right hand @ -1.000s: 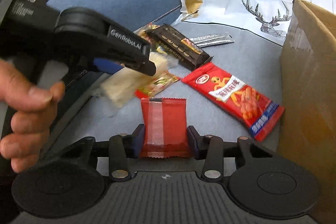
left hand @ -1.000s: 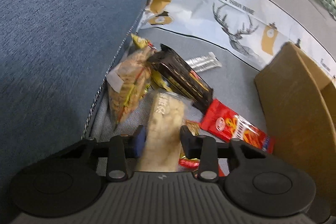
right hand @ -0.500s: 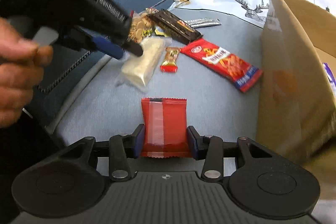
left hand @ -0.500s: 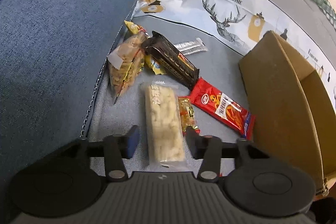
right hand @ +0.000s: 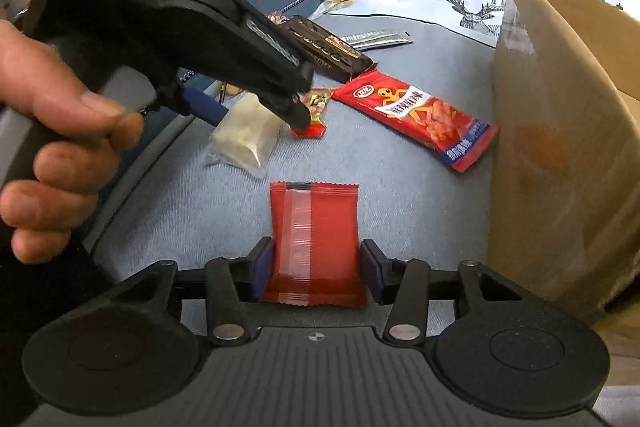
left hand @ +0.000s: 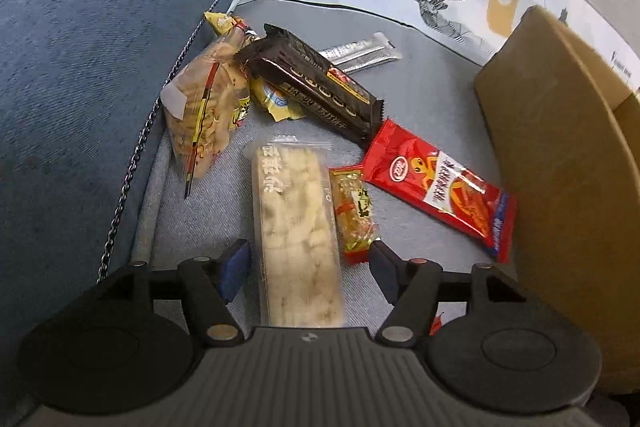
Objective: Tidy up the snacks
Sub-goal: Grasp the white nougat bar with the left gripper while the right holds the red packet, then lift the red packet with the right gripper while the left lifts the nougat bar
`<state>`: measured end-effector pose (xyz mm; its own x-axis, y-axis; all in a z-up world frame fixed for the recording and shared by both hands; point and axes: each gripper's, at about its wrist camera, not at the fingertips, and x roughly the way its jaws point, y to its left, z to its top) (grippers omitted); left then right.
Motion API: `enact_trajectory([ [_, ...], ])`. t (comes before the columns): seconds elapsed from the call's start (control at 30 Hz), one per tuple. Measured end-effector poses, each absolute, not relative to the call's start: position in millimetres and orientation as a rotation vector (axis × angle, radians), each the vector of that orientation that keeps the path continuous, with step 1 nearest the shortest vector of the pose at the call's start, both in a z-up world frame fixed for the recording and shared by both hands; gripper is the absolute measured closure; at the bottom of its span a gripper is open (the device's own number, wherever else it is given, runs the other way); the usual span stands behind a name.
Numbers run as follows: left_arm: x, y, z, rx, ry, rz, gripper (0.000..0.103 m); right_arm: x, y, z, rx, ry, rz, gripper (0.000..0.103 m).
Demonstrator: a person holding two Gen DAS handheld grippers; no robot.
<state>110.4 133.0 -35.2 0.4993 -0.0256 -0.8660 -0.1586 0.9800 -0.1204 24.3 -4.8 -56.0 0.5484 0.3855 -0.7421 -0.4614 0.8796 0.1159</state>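
A pale rice-crisp bar [left hand: 296, 227] in clear wrap lies flat on the grey-blue seat cushion [left hand: 200, 211]. My left gripper [left hand: 309, 267] straddles its near end; the jaws are opening and neither pad touches it. In the right wrist view the left gripper [right hand: 260, 119] hangs over the same bar [right hand: 246, 135], with a hand [right hand: 68, 131] on its handle. My right gripper [right hand: 316, 267] has a small red packet [right hand: 314, 235] between its pads. Its jaws are opening, and the pads still touch the packet's sides.
A heap of snacks lies beyond the bar: a peanut bag [left hand: 204, 115], a dark chocolate pack [left hand: 316, 83], a silver wrapper [left hand: 364, 53], a small orange candy [left hand: 354, 211] and a long red packet [left hand: 436, 187]. An open cardboard box [left hand: 560, 147] stands right. A blue armrest [left hand: 80, 67] rises left.
The left gripper's jaws have spread and let go of the pale bar, which now lies on the cushion. The right gripper's jaws have widened slightly around the red packet.
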Motion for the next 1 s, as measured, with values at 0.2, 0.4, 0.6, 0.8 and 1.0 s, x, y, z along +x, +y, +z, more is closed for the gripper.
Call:
enact_trajectory([
  [0.2, 110, 129, -35, -0.141, 1.04, 0.104, 0.059, 25, -3, -56, -0.119, 0.834, 0.497, 0.058],
  [0.4, 98, 127, -24, -0.119, 1.01, 0.069, 0.063, 29, -14, -53, -0.086, 0.836, 0.42, 0.059],
  [0.6, 90, 118, -22, -0.094, 1.049, -0.027, 0.063, 29, -23, -50, -0.028, 0.857, 0.418, 0.059],
  [0.8, 89, 98, -32, -0.007, 1.11, -0.102, 0.063, 28, -21, -48, -0.041, 0.858, 0.434, 0.059],
  [1.0, 94, 96, -38, 0.01, 1.12, -0.092, 0.059, 32, -19, -49, -0.044, 0.871, 0.433, 0.058],
])
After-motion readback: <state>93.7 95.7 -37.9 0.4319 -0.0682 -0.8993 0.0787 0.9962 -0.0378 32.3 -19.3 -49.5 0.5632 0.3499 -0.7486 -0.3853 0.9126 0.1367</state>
